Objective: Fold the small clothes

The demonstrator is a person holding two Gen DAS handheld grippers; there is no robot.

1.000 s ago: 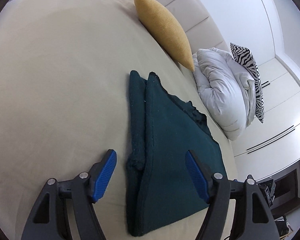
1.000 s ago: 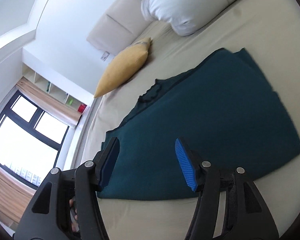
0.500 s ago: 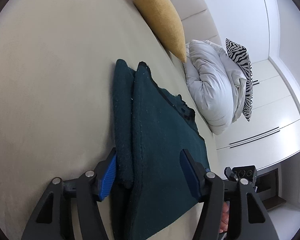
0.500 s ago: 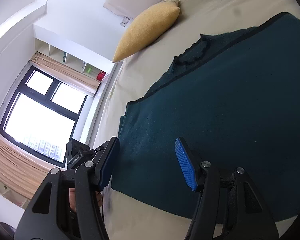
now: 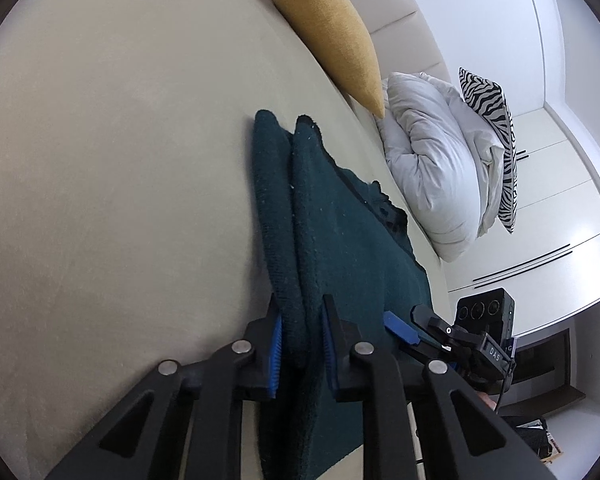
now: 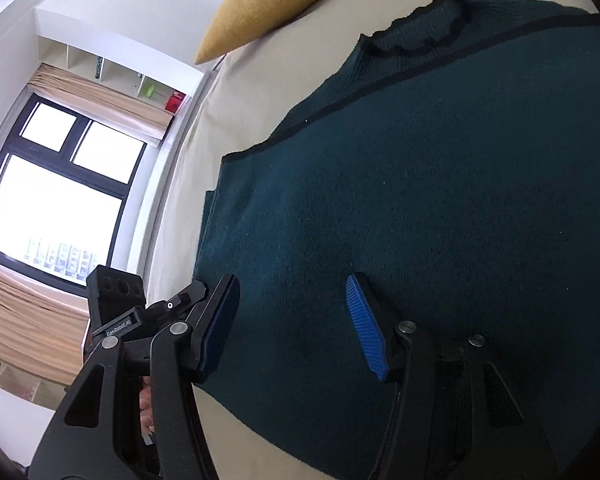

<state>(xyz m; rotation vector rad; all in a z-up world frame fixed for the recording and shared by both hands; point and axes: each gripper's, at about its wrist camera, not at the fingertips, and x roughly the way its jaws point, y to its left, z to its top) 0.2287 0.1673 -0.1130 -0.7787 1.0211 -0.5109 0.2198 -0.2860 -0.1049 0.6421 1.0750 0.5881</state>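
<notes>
Both grippers meet the teal sweater point(image 6: 440, 200) on the bed point(image 5: 120, 160): my left gripper point(image 5: 300, 344) pinches its folded edge (for lifting), my right gripper point(image 6: 296, 320) gapes, straddling the hem.

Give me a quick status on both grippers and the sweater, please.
Left gripper shut on sweater's folded edge. Right gripper open over sweater hem. Nothing in the way.

Left hand-held gripper point(image 5: 300, 344) pinched nearly closed on fabric, right hand-held gripper point(image 6: 296, 320) spread wide, both low
</notes>
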